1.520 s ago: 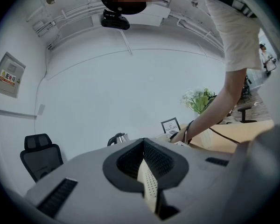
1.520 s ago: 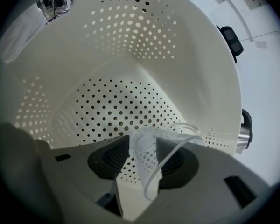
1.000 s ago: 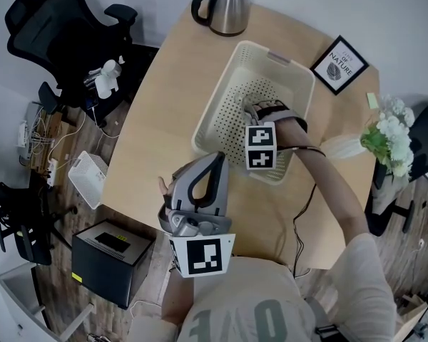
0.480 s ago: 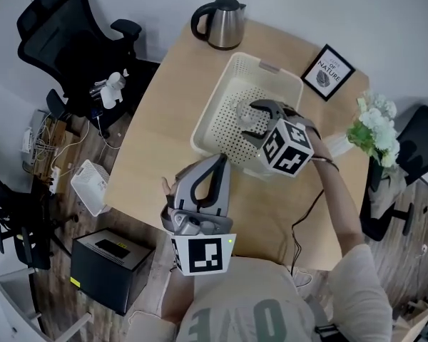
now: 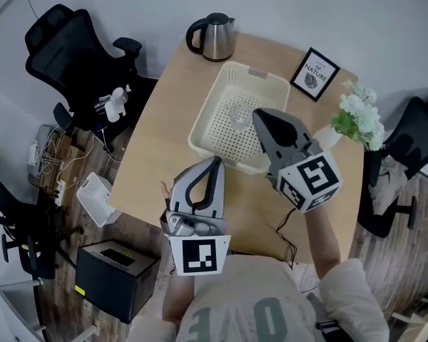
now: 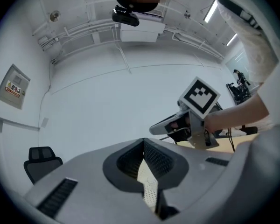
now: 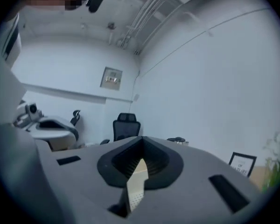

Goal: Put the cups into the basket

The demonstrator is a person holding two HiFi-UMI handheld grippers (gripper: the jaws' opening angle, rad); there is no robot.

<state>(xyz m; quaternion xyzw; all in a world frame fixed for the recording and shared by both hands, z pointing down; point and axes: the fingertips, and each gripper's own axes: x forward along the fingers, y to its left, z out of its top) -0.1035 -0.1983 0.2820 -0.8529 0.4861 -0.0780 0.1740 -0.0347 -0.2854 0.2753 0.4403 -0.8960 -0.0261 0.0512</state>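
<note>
A cream perforated basket sits on the wooden table. One clear cup stands inside it, free of both grippers. My right gripper hangs high above the basket's right side and points level. Its jaws have just been closing and now stand shut with nothing between them. My left gripper is held near the table's front edge, in front of the basket, shut and empty. The left gripper view also shows the right gripper's marker cube.
At the table's far edge stands a steel kettle, with a framed picture to its right. White flowers are at the right edge. A black office chair and a black box stand on the floor to the left.
My right gripper rose out of the basket, rolled over and shut, leaving the clear cup inside. My left gripper lifted slightly.
</note>
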